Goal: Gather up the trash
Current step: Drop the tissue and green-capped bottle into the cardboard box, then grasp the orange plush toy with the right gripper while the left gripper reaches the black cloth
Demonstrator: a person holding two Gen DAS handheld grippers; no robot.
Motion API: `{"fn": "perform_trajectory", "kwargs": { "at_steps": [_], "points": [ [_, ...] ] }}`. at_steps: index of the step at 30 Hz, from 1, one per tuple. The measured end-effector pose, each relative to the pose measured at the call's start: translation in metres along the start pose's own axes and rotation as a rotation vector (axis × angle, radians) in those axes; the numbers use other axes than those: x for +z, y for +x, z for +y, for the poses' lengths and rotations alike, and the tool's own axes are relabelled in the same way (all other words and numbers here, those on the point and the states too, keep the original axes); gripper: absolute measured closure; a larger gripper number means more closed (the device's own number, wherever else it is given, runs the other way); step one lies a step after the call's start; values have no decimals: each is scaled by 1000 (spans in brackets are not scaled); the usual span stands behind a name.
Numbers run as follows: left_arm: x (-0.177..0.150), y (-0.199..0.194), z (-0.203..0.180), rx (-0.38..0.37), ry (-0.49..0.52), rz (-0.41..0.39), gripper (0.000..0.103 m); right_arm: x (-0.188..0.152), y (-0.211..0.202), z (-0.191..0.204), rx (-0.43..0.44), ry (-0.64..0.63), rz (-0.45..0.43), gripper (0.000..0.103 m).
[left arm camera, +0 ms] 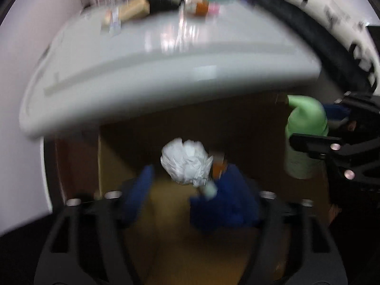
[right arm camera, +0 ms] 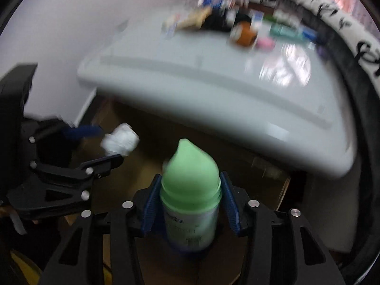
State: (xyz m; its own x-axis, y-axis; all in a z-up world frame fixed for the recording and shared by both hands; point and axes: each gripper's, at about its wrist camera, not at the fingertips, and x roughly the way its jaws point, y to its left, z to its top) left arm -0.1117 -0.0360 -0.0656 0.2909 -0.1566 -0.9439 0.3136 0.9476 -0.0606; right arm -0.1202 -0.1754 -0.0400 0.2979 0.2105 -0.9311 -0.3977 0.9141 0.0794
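Observation:
A crumpled white paper ball hangs in front of my left gripper, whose blue fingers stand apart; the ball sits off the tips over a brown cardboard box. It also shows in the right wrist view. My right gripper is shut on a bottle with a green cap, held upright over the box. The bottle also shows at the right of the left wrist view. Both views are motion-blurred.
A white table juts above the box, with several packets and bottles at its far edge. A white wall stands at the left. A dark curved edge with a patterned cloth lies at the right.

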Motion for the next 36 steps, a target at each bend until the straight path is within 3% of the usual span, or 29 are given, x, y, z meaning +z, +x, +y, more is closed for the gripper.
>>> {"fn": "perform_trajectory", "kwargs": {
  "at_steps": [1,3,6,10,12,14,17,21,23,26,31,32,33,36],
  "points": [
    [-2,6,-2,16,12,35,30,-5,5,0,-10,4,18,39],
    [-2,15,-6,69,44,91,30,-6,5,-4,-16,21,18,37],
    [5,10,-4,101,44,72,30,1,-5,-12,-12,60,-22,28],
    [36,-31,12,47,-42,-100,30,16,-19,-19,-33,72,-84,25],
    [58,-57,23,27,-73,-200,23,31,-26,-21,-56,56,-115,25],
    [81,-80,34,41,-99,-292,17,52,-37,-24,-81,29,-154,25],
    [124,-101,46,74,-134,-425,16,94,-51,-28,-88,-1,-235,21],
    [142,-95,58,142,-169,-544,16,159,-34,-42,-132,-47,-295,15],
    [136,-83,63,147,-192,-529,16,187,-9,-48,-181,-77,-274,15],
    [137,-66,73,75,-225,-437,16,222,34,-55,-252,-141,-238,23],
    [133,-53,77,129,-192,-388,16,249,77,-70,-231,-123,-195,27],
    [133,-51,80,119,-204,-378,16,250,82,-70,-226,-126,-190,33],
    [133,-50,82,109,-215,-368,16,250,88,-69,-220,-129,-183,46],
    [132,-46,90,73,-263,-334,16,247,99,-70,-246,-154,-164,60]
  ]
}}
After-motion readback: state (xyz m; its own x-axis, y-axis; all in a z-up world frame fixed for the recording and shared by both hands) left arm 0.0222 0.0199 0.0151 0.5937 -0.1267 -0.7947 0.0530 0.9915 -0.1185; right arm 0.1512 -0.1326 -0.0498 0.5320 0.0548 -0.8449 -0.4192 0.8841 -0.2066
